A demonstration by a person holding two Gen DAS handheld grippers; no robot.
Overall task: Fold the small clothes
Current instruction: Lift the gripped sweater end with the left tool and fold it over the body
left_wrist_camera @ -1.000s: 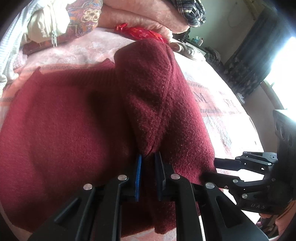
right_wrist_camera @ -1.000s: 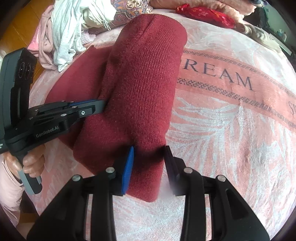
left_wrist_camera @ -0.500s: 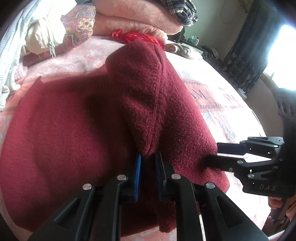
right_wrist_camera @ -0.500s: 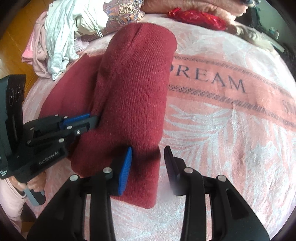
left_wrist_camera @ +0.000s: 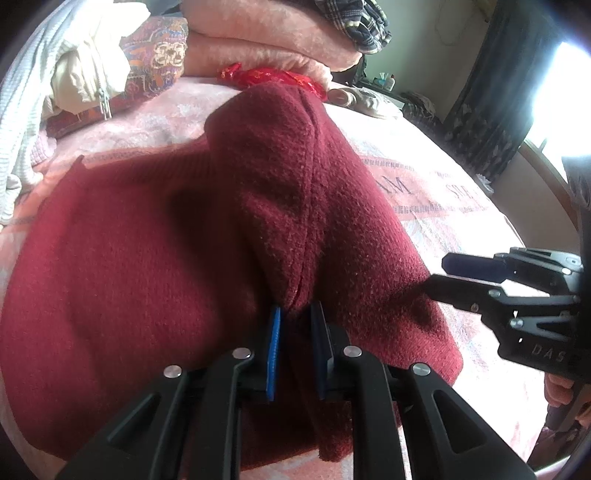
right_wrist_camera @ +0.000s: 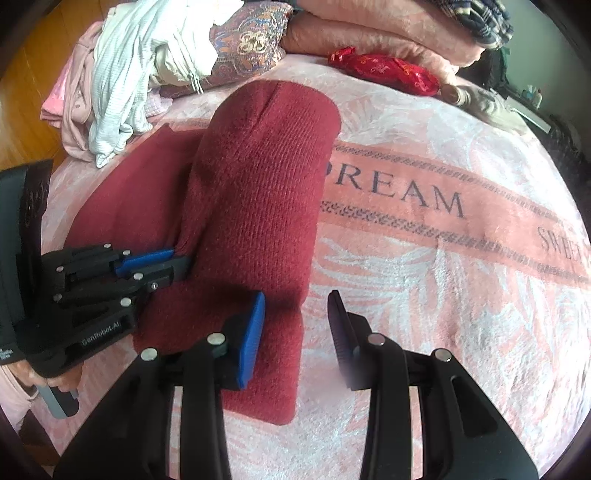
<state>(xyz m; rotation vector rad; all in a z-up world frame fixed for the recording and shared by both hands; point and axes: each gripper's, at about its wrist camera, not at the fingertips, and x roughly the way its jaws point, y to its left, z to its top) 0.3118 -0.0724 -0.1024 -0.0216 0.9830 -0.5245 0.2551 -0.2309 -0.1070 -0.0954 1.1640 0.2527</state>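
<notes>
A dark red knit sweater (left_wrist_camera: 129, 258) lies on the pink blanket (right_wrist_camera: 424, 277), its right side folded over toward the middle (right_wrist_camera: 258, 192). My left gripper (left_wrist_camera: 295, 317) is shut on a raised ridge of the folded fabric; it also shows in the right wrist view (right_wrist_camera: 173, 260). My right gripper (right_wrist_camera: 297, 317) is open and empty, just above the sweater's near right edge; it also shows at the right of the left wrist view (left_wrist_camera: 439, 273).
A heap of white and pink clothes (right_wrist_camera: 122, 85) lies at the far left. A patterned cushion (right_wrist_camera: 251, 44), folded pink blankets (right_wrist_camera: 369, 33) and a red bag (right_wrist_camera: 384, 70) sit at the back. The wooden floor (right_wrist_camera: 33, 74) lies beyond the left edge.
My right gripper has opened wider and drawn back off the sweater's edge. My left gripper still grips the ridge, with the fold shifted slightly.
</notes>
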